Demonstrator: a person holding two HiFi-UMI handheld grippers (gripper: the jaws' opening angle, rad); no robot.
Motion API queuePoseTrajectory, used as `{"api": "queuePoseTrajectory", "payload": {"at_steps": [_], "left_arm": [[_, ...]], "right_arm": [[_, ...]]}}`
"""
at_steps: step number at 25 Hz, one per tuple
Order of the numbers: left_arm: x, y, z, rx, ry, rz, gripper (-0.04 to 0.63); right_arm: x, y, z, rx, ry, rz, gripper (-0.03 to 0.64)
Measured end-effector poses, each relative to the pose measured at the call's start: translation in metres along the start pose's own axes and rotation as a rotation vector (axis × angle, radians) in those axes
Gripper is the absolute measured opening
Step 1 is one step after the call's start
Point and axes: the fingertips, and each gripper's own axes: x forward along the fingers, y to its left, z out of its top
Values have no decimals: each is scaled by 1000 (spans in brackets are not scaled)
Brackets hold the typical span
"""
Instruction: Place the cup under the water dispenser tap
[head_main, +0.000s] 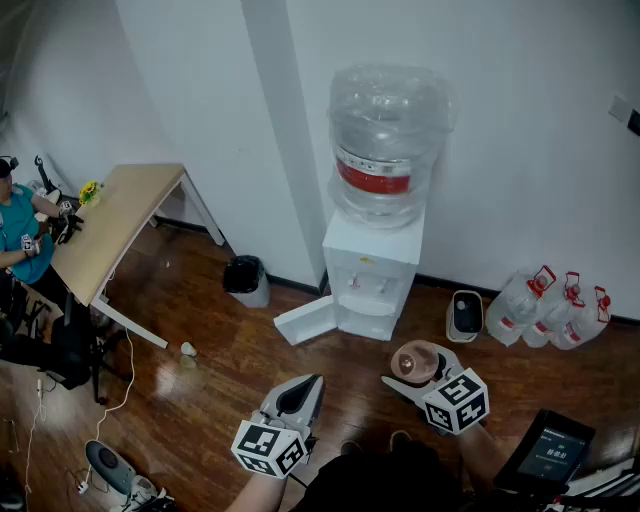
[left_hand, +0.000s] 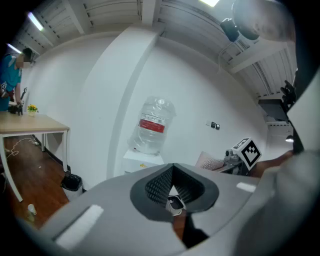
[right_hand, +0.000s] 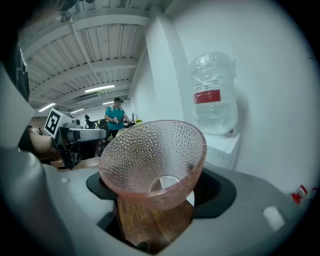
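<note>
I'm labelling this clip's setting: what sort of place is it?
Probably an office or lab workroom: a water dispenser stands by the wall, a person sits at a desk, and spare water bottles wait nearby.

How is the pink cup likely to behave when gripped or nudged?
Probably light and stiff: the cup looks thin, dimpled and translucent. Its base looks much narrower than its flared rim, so it may tip if nudged.
</note>
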Motion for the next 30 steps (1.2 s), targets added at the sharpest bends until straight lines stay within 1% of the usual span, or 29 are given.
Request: {"api": "queuePoseTrajectory", "payload": {"at_steps": [2, 5, 9, 12, 17, 20, 24, 27, 30], "left_arm": [[2, 8, 2, -4, -4, -7, 112], [11, 12, -7, 1, 0, -26, 107], [26, 32, -23, 8, 50, -46, 101], [40, 39, -30, 5, 74, -63, 100], [80, 53, -44, 30, 96, -93, 94], [106, 69, -64, 22, 116, -112, 74], [141, 91, -91, 11, 170, -105, 52], [166, 103, -102, 6, 206, -123, 43], [188, 116, -119, -14, 243, -127, 37]], "right_arm": [[11, -1, -5, -4, 4, -10, 399], [19, -10, -15, -12, 13, -26, 399], [43, -20, -28, 17, 26, -60, 399], [61, -28, -43, 43, 51, -67, 399], [101, -56, -65, 69, 70, -63, 399], [125, -78, -75, 94, 64, -66, 399], [158, -110, -86, 113, 67, -75, 399], [179, -125, -90, 109, 67, -72, 399], [201, -139, -103, 121, 84, -63, 399]]}}
